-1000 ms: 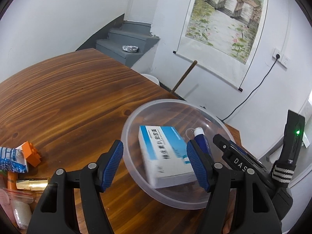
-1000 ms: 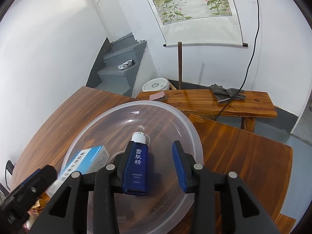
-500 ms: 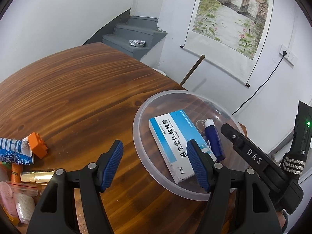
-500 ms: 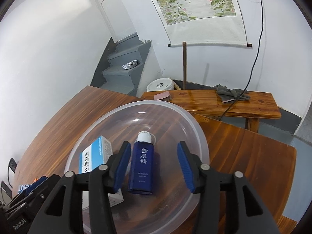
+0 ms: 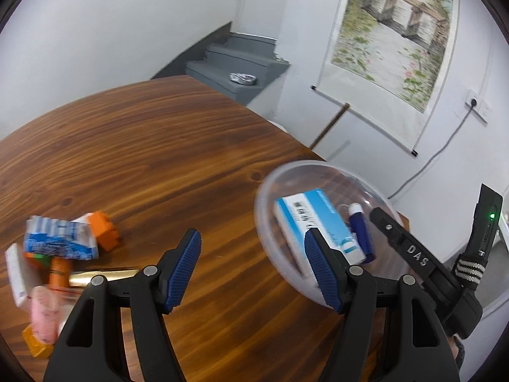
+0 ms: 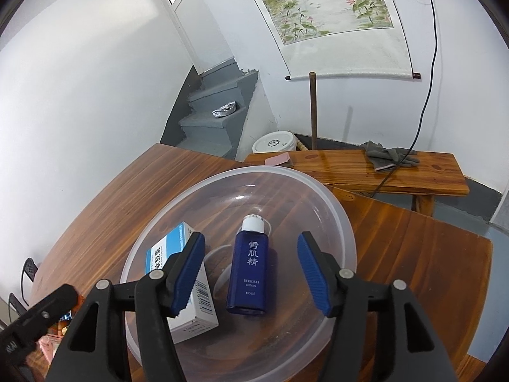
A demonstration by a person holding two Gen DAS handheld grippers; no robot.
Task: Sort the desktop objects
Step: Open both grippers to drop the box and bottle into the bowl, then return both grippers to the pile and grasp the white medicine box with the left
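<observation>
Right wrist view showed the right gripper [image 6: 249, 272] spread wide and empty above the clear plastic bowl [image 6: 337, 213]. Inside the bowl lay a dark blue lotion bottle [image 6: 247, 278] and, beside it, a blue-and-white medicine box [image 6: 173, 248]. Left wrist view showed the left gripper [image 5: 251, 269] likewise spread and holding nothing, over the wooden table [image 5: 143, 159]. A blurred cluster of small items [image 5: 60, 254] lay near the table's left edge, well apart from the bowl.
</observation>
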